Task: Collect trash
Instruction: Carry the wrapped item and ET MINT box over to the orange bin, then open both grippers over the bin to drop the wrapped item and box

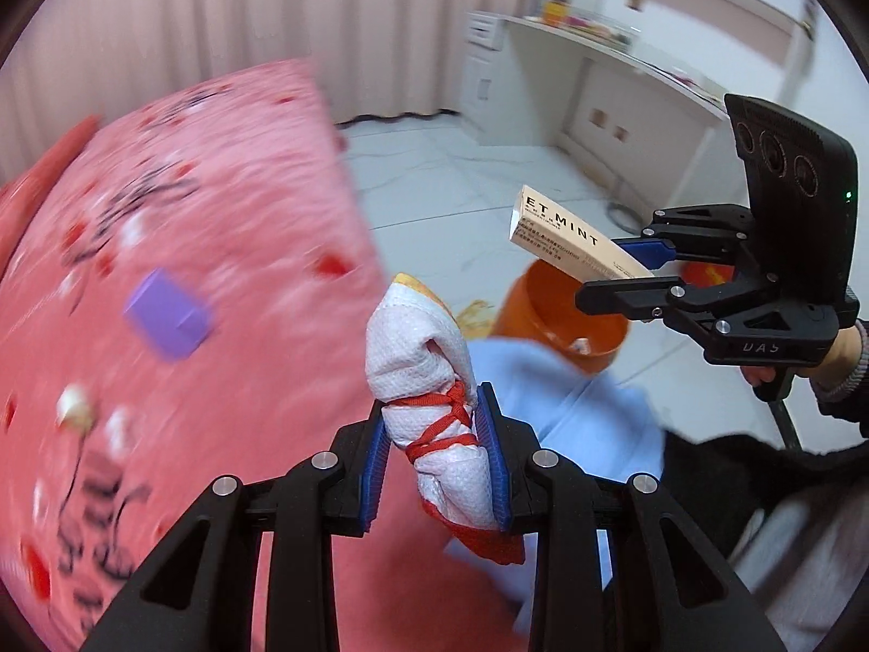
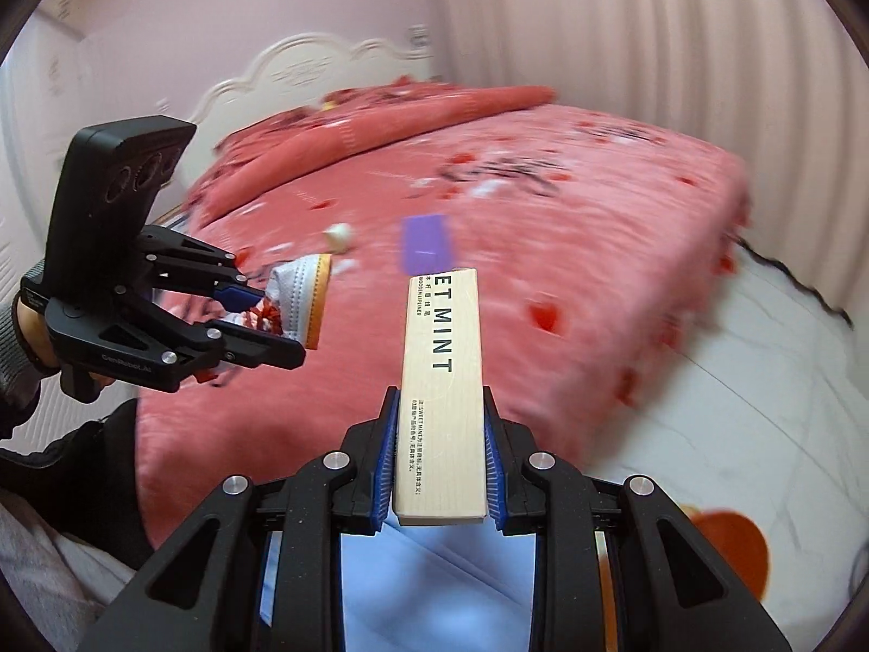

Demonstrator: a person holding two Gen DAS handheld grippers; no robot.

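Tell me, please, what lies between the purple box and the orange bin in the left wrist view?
The white wrapper, shut in the left gripper, stands between the purple box and the orange bin.

Black hand-held gripper, blue ribbed pads, silver screws; grey knit cuff, bare skin.

The left claw is matt black plastic with ribbed blue pads and bright metal pins; it grips a bundle of dimpled white paper-like cloth bound in red cord. The right claw clamps a matt cardboard box printed like pale wood. The bed wears fuzzy pink fabric; the orange bin looks smooth plastic.
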